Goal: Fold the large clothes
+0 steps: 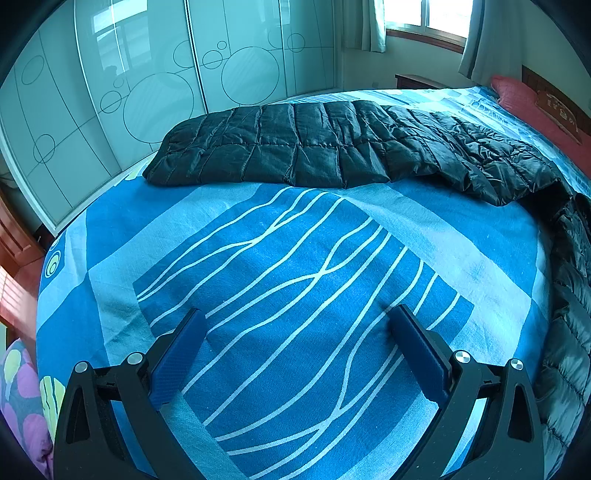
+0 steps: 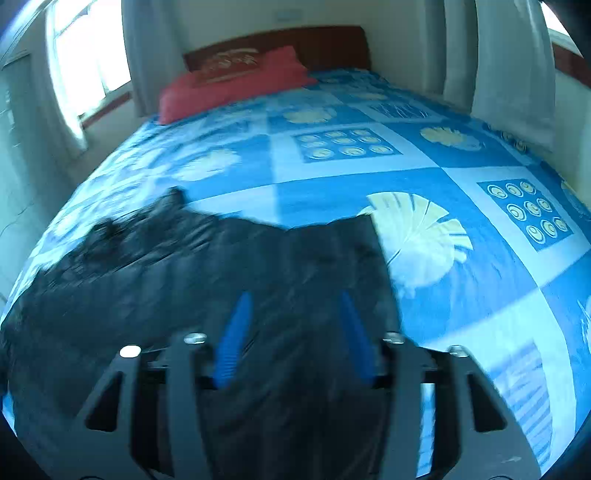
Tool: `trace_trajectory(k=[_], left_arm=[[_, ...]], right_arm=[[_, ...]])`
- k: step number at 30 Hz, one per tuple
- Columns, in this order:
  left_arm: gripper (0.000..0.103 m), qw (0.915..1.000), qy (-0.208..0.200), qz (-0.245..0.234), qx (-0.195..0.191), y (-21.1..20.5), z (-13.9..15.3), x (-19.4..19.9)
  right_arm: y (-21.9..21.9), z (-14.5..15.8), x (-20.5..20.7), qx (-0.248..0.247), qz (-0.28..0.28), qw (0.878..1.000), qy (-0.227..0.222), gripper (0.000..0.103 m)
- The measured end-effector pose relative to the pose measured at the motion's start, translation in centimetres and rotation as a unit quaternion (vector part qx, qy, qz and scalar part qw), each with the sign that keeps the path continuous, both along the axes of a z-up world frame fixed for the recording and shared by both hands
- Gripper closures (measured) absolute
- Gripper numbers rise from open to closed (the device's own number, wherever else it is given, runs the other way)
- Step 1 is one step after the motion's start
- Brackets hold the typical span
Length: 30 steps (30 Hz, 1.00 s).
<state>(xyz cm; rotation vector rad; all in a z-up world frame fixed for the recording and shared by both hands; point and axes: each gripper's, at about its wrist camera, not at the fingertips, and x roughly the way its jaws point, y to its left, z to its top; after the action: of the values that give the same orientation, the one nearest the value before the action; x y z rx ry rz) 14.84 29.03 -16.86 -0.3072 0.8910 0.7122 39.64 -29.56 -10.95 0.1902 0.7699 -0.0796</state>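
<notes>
Folding is between grasps: the black quilted down coat (image 1: 332, 147) lies stretched across the blue patterned bedsheet (image 1: 295, 277). The left gripper (image 1: 295, 325) is held open above bare sheet. The right gripper (image 2: 295, 306), blurred, is spread over the coat, nothing pinched. Next, an edge must likely be gripped.

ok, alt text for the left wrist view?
A black quilted down coat lies stretched across the far side of a bed covered in a blue patterned sheet. The left gripper hovers open over bare sheet in the foreground, holding nothing. White wardrobe doors with circle patterns and a curtained window stand behind.
</notes>
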Motion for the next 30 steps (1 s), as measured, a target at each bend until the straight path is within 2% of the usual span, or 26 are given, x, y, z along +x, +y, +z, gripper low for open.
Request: trace_trajectory(k=[4,7,10,21,23,25,27,30], left_arm=[[0.004,1.0,0.0,0.0,0.0,0.0,0.0,0.0],[0.004,1.0,-0.001,0.0,-0.002,0.0,0.0,0.0],[0.004,1.0,-0.001,0.0,-0.002,0.1,0.0,0.1],[0.004,0.9995,-0.01,-0.001,-0.031,0.9,0.2,-0.2],[0.004,0.9983,-0.024,-0.002,-0.053,1.5,0.6,-0.5],[0.004,0.9954,-0.057,0.0,-0.076,2.5,1.3,-1.3],[0.004,0.9866,-0.115,0.016,-0.114,4.7,1.9,-2.3],[0.004,0.9724,-0.168,0.035,-0.158,8.1,1.7,-2.8]], right_arm=[[2.8,-1.6,-2.0,-0.016,0.025,0.999,0.014,0.041],[3.8,-3.1,-1.6,-0.045,0.023,0.998,0.031,0.041],[4.0,-4.3,-1.4,-0.052,0.025,0.998,0.039,0.036],[4.4,-4.7,-2.0,-0.064,0.025,0.997,0.024,0.033],[4.4,-4.7,-2.0,-0.061,0.026,0.998,0.023,0.033],[4.4,-4.7,-2.1,-0.061,0.026,0.998,0.022,0.033],[4.5,-4.7,-2.1,-0.062,0.026,0.998,0.021,0.032],[4.5,-4.6,-2.2,-0.063,0.027,0.997,0.02,0.032]])
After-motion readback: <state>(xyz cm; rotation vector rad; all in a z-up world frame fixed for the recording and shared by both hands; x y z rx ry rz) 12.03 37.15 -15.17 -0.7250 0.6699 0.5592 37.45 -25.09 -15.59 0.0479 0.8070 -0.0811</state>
